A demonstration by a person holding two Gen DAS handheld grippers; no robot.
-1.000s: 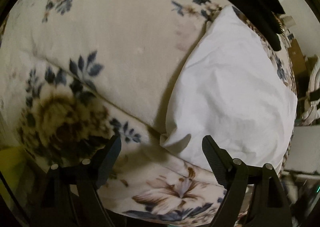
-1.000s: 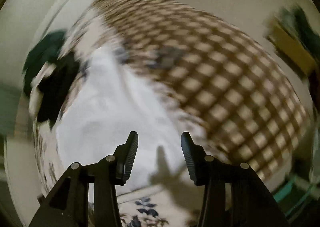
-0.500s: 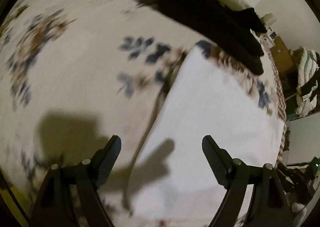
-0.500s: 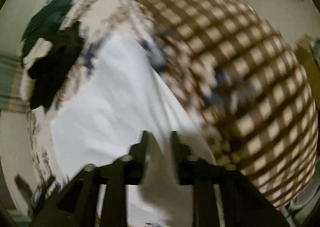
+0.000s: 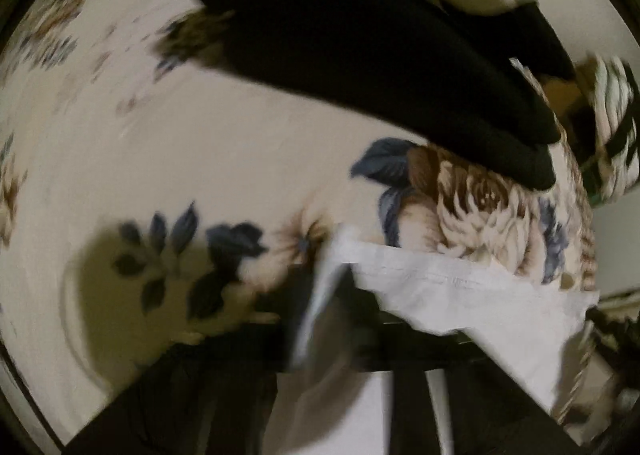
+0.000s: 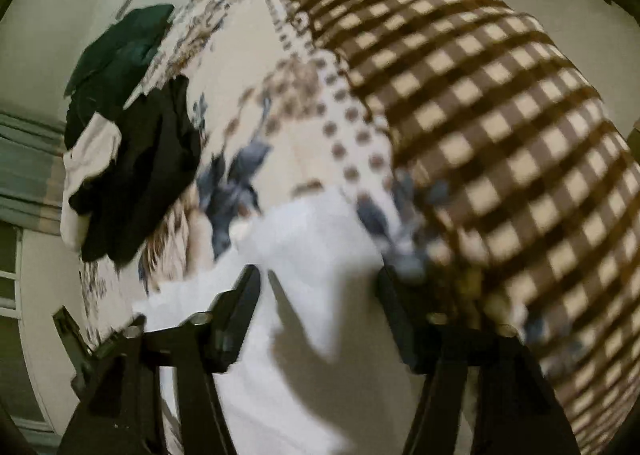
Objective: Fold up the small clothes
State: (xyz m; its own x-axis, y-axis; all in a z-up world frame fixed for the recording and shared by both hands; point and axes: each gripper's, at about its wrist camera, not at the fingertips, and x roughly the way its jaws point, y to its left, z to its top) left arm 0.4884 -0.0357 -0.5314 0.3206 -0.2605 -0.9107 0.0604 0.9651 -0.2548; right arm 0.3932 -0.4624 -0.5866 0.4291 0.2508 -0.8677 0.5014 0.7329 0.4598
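Meanwhile, the left tongs (image 5: 324,295) are clamped on a hemmed edge of the white cloth (image 5: 460,295), lifted over the floral bedspread (image 5: 200,127). The right tongs (image 6: 318,295) stand apart above that cloth, near a black garment pile (image 6: 148,171).

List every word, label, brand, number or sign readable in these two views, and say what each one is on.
None: no readable text in either view.
White cloth: no print or tag shows; the picture is blurred.
Black clothes: plain, no label seen.
Flowered blanket and checked blanket: patterns only, no letters.
Dark green garment: no marking can be made out.
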